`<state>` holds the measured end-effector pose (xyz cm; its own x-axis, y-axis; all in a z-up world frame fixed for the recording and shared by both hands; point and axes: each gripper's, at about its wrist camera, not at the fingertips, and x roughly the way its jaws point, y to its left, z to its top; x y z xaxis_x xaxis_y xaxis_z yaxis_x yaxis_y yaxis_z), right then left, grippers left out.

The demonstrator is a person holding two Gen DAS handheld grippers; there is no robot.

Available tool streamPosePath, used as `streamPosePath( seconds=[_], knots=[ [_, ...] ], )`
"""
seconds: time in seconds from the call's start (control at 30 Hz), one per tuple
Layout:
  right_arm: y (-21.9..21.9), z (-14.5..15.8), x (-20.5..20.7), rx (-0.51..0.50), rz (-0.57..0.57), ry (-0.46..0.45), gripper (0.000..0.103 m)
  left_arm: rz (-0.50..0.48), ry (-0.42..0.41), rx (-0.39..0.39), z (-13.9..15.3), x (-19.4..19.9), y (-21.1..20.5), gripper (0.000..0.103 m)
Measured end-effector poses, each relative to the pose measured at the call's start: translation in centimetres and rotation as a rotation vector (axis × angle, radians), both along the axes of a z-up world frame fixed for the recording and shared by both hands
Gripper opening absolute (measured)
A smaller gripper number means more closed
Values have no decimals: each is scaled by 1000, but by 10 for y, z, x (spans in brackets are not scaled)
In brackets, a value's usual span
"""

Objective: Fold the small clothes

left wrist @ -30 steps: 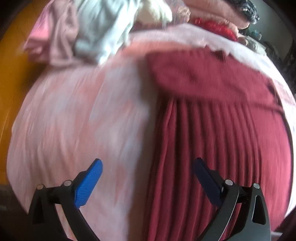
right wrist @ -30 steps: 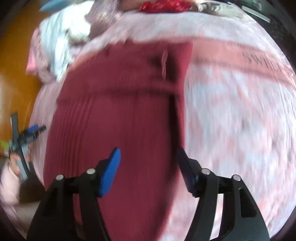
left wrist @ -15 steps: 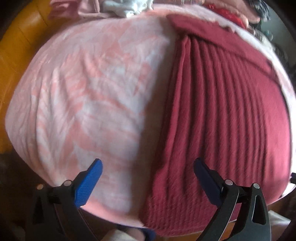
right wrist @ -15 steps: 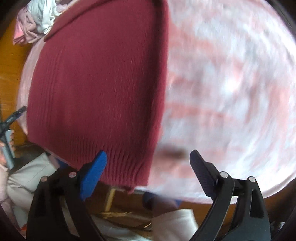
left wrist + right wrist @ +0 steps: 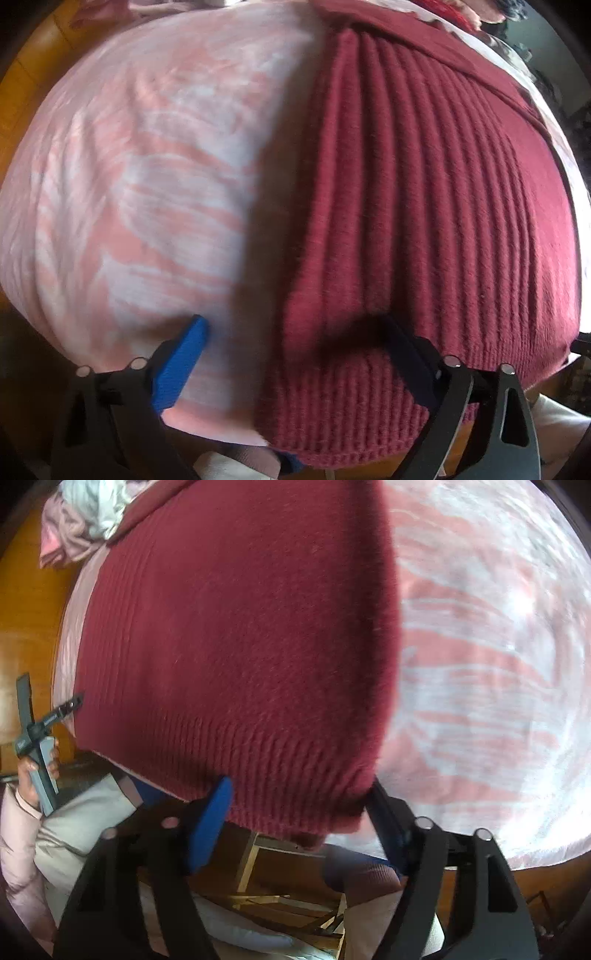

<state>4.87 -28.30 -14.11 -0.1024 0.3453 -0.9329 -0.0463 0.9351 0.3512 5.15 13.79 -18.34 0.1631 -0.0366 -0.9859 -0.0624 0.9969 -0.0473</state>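
Observation:
A dark red ribbed knit garment [image 5: 424, 221] lies flat on a pink and white patterned cloth [image 5: 147, 184], its ribbed hem at the near edge. My left gripper [image 5: 295, 354] is open, its jaws straddling the garment's near left hem corner. In the right wrist view the same garment [image 5: 240, 627] fills the left half. My right gripper [image 5: 299, 805] is open, its jaws on either side of the near right hem corner. The left gripper [image 5: 37, 723] shows at the far left there, in a hand.
A pile of pale pink and white clothes [image 5: 81, 520] lies at the far left end. More clothes, one bright red [image 5: 447, 11], sit at the back. The wooden table edge [image 5: 14, 92] shows at the left. The person's lap and a wooden frame [image 5: 258, 867] are below.
Both grippers have pulled back from over the garment's middle to its near hem, and now sit low at the two hem corners. Both stay open.

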Motion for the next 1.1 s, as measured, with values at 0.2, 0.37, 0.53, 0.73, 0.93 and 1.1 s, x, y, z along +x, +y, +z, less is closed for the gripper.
streamPosePath(
  seconds=[0.2, 0.37, 0.53, 0.73, 0.93, 1.1],
  knots=[
    [0, 9, 0, 40, 1, -19, 12, -36, -4, -42, 15, -8, -23, 24],
    [-8, 34, 4, 126, -23, -74, 11, 6, -24, -152, 42, -9, -25, 11],
    [-26, 63, 20, 219, -95, -138, 10, 78, -78, -340, 77, 5, 5, 11],
    [-40, 84, 58, 238, -173, -179, 10, 145, -148, -415, 98, 38, 17, 11],
    [-46, 95, 112, 207, -255, -192, 5, 243, -184, -415, 99, 88, 22, 11],
    [-51, 85, 158, 185, -322, -194, 5, 290, -190, -365, 86, 137, 14, 11]
  ],
)
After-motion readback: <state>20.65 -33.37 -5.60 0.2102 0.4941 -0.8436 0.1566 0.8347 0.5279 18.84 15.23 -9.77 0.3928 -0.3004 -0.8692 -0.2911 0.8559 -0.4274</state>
